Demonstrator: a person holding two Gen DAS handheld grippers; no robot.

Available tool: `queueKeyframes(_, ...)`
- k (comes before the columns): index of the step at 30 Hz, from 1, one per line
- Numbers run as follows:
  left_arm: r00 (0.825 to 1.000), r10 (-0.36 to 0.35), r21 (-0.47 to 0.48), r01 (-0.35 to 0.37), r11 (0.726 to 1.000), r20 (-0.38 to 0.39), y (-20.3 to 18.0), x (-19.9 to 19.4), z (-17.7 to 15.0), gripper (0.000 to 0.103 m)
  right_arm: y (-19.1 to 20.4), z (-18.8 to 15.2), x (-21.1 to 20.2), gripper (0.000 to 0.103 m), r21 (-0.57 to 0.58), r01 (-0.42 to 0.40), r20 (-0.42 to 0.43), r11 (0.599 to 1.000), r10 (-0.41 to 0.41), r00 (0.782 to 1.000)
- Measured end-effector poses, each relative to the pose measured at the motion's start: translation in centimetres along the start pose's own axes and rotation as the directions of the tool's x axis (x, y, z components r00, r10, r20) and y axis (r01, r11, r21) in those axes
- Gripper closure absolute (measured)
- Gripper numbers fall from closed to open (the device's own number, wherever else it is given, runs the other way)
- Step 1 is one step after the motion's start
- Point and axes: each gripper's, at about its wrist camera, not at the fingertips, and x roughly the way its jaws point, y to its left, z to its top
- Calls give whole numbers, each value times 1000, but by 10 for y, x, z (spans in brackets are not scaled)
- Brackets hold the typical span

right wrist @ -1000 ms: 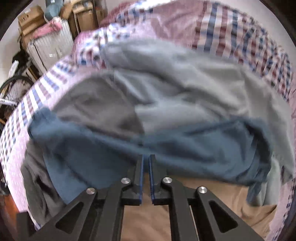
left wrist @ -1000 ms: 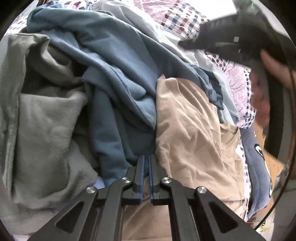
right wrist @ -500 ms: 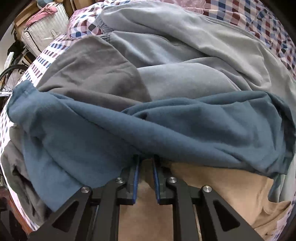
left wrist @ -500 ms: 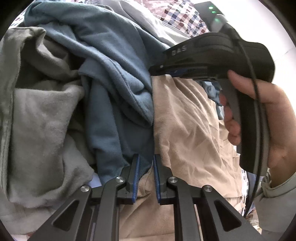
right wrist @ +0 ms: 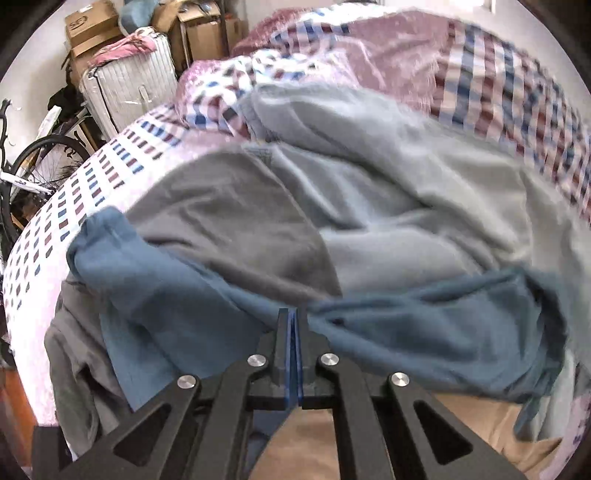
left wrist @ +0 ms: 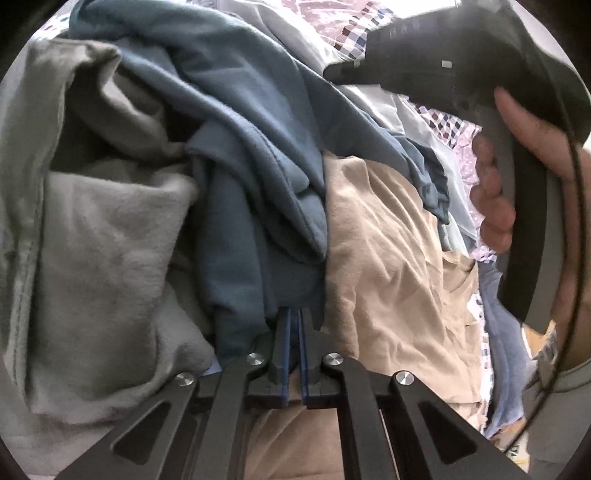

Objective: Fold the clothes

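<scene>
A crumpled tan shirt (left wrist: 388, 258) lies on a pile of clothes, its left edge tucked under a blue garment (left wrist: 251, 129). My left gripper (left wrist: 294, 314) is shut at that seam, and tan cloth runs in under its pads. In the right wrist view, my right gripper (right wrist: 293, 314) is shut too. The tan shirt (right wrist: 295, 443) sits beneath it and the blue garment (right wrist: 184, 295) stretches across just beyond its tips. The right gripper's body (left wrist: 443, 55) and the hand holding it (left wrist: 491, 206) show at the upper right of the left wrist view.
A grey fleece (left wrist: 103, 240) fills the left. Dark grey (right wrist: 229, 206) and pale grey (right wrist: 406, 184) garments lie beyond the blue one on a checked bed cover (right wrist: 498, 74). A white suitcase (right wrist: 129, 85), cardboard boxes (right wrist: 199, 33) and a bicycle (right wrist: 40, 162) stand past the bed.
Both grippers stood slightly apart half a second ago and have closed. The right gripper has tilted up and back, showing more of the bed and room.
</scene>
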Motion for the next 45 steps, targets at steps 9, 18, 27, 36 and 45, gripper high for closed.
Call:
queueKeyframes(9,998,-54,51,56,997,-28,-4,-8,1,61,-53,-37,-23,63,127,-24,16,992,22,1000)
queueKeyframes(18,998,53,135,-47,990,-41,-12,9,-6,97,-37,-33,-10,63,44,-35,-49,998,37,998)
queueKeyframes(27,998,18,99,-13,995,-55,-9,10,-8,98,-20,-29,35,68,2,-43,-140,999,43,989)
queueKeyframes(36,999,12,106,-16,994,37,-7,-8,-6,98,8,-18,-7,103,-137,52,23,989,-49,999)
queueKeyframes(45,997,80,95,-81,992,8,-2,4,-6,97,4,-19,21,100,-44,98,54,994,-96,994)
